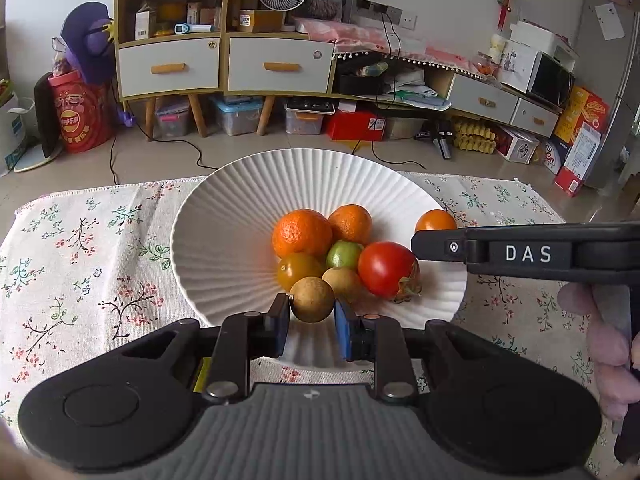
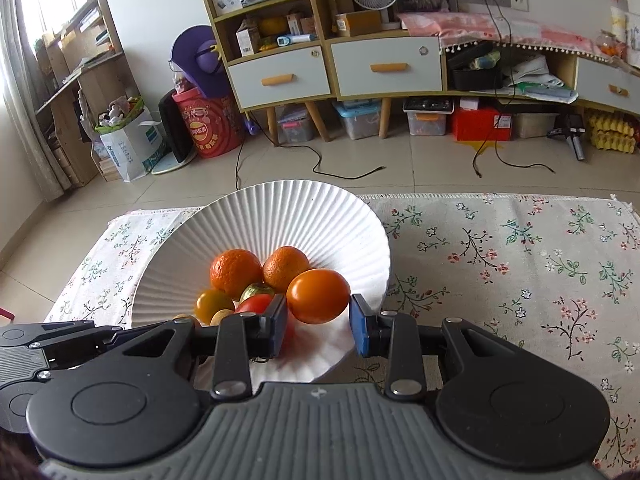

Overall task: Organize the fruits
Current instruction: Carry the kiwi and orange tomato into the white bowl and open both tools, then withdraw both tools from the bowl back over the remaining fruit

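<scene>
A white ribbed bowl stands on the flowered cloth and holds two oranges, a red tomato, a green fruit, a yellow tomato and a brown longan. My left gripper is shut on another brown longan over the bowl's near rim. My right gripper is shut on an orange tomato over the bowl's right side; it also shows in the left wrist view.
The flowered cloth spreads wide to the right of the bowl and also to its left. Beyond the table edge are floor cables, shelves with drawers and storage boxes.
</scene>
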A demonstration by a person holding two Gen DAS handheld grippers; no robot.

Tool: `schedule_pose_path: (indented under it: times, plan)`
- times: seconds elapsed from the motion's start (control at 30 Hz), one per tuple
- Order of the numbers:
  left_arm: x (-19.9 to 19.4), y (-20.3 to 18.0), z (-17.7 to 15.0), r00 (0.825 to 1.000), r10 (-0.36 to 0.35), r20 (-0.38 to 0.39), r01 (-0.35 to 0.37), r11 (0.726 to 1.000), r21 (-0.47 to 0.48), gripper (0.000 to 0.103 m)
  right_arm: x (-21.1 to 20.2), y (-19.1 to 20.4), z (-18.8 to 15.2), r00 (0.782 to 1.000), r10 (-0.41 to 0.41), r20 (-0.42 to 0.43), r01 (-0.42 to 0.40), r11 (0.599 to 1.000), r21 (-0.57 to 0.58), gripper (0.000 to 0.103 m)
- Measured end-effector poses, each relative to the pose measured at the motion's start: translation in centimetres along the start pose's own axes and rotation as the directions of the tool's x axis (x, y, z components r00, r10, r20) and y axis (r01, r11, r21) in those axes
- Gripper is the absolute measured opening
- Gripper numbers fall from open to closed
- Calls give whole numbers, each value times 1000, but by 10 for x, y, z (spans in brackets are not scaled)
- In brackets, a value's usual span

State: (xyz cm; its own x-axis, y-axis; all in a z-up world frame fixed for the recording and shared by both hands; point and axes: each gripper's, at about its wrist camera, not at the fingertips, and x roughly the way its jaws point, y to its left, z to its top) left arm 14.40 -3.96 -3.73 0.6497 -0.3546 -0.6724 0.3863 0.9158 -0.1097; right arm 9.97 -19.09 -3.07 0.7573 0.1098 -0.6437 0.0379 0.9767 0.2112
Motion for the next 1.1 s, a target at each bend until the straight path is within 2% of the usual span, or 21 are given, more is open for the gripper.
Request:
schedule_pose_path:
  times: [0.37, 0.53, 0.63, 0.87, 1.0, 1.1]
  plan:
    - [4, -3, 0, 1000, -23, 21, 23, 1000, 0, 20, -1, -4, 1, 1000, 13, 8, -13, 1000, 15, 33]
    - [3, -5, 1, 1000, -11, 23, 11, 1000, 8, 35, -4, -2, 0, 1000, 12, 6, -12, 1000, -4, 36]
    - [2, -6, 1, 1000, -8, 15, 8, 1000, 18, 37, -8, -1, -1, 1000, 9, 3, -9, 1000, -15, 40]
    - [-8, -9, 1, 1000, -3, 12, 2, 999, 38, 45, -18, 1, 1, 1000, -4, 4, 4, 1000, -28, 43]
    - [-17, -12, 1, 1000, -4, 14, 4, 999, 51, 52, -25, 2, 0, 1000, -12, 11, 12, 999, -39, 53]
    - [-21, -12, -1, 1000, 2, 1, -2, 998, 60, 58, -28, 2, -2, 1000, -24, 0, 24, 998, -50, 56]
